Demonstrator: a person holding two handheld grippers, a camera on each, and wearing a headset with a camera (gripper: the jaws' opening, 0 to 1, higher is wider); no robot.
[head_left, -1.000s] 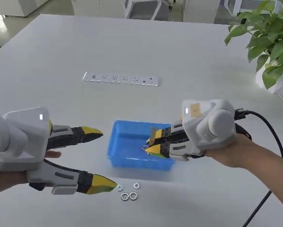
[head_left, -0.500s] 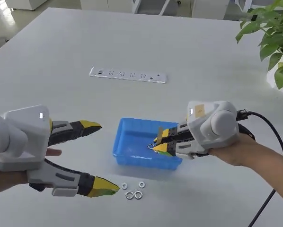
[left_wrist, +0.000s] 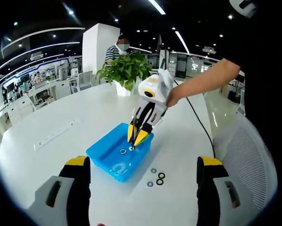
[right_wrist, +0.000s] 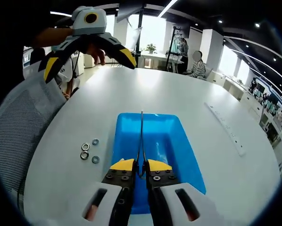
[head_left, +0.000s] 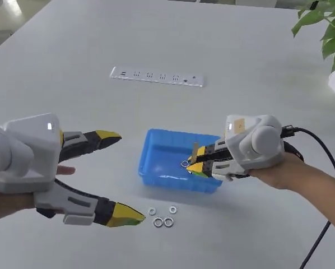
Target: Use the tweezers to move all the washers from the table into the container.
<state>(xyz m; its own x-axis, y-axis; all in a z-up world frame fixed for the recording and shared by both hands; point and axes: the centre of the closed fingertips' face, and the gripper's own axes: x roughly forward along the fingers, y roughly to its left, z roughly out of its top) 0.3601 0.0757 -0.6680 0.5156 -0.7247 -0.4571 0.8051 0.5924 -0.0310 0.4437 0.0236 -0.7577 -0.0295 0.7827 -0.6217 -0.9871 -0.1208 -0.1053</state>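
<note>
A blue container sits mid-table. My right gripper is shut on thin tweezers whose tips reach down into the container. A small washer lies at the tweezer tips; I cannot tell whether it is pinched or resting on the container floor. Three washers lie on the table just in front of the container, also seen as washers and washers. My left gripper is open, left of the container, its lower fingertip close to the loose washers.
A white power strip lies farther back on the grey table. A potted plant stands at the far right corner. A black cable trails from the right gripper. People sit in the background.
The head camera has shifted, so the whole scene slides right and up. Both grippers keep nearly the same places relative to the container; the tweezers stay inside it.
</note>
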